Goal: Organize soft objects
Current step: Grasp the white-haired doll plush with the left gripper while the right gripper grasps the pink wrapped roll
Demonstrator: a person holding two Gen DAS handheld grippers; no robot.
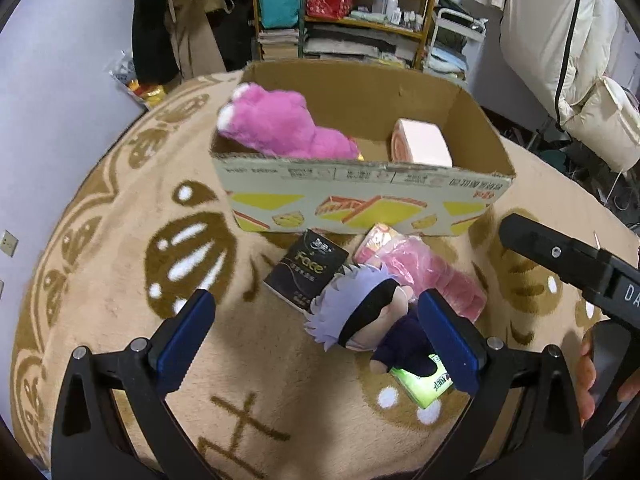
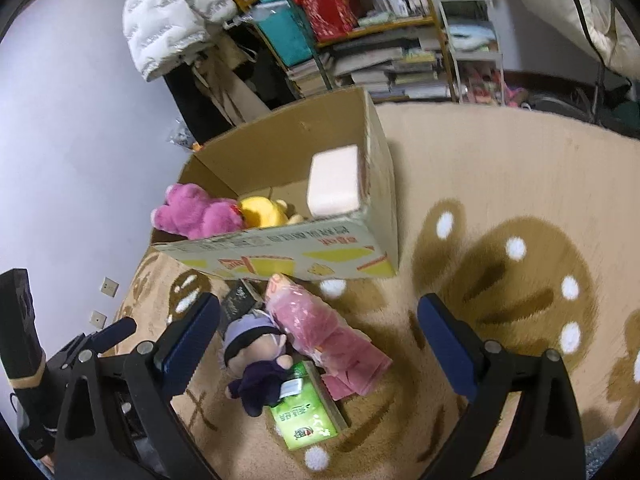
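Note:
An open cardboard box [image 1: 360, 196] [image 2: 280, 256] stands on a beige rug. It holds a pink plush [image 1: 276, 128] [image 2: 196, 216], a yellow plush [image 2: 262, 210] and a pale pink block [image 1: 420, 142] [image 2: 334, 186]. In front of the box lie a lilac-haired doll [image 1: 372, 312] [image 2: 256, 348], a pink wrapped pack [image 1: 424, 268] [image 2: 324, 332], a black tissue pack [image 1: 306, 268] [image 2: 236, 300] and a green tissue pack [image 1: 424, 380] [image 2: 304, 412]. My left gripper [image 1: 316, 340] is open, with the doll between its fingers. My right gripper [image 2: 320, 348] is open above the pile.
The beige rug [image 1: 120, 320] [image 2: 500, 200] has brown patterns. Shelves [image 1: 360, 12] [image 2: 380, 40] with books and bags stand behind the box. A white jacket [image 2: 168, 8] hangs by the wall. The right gripper's body [image 1: 580, 268] shows in the left wrist view.

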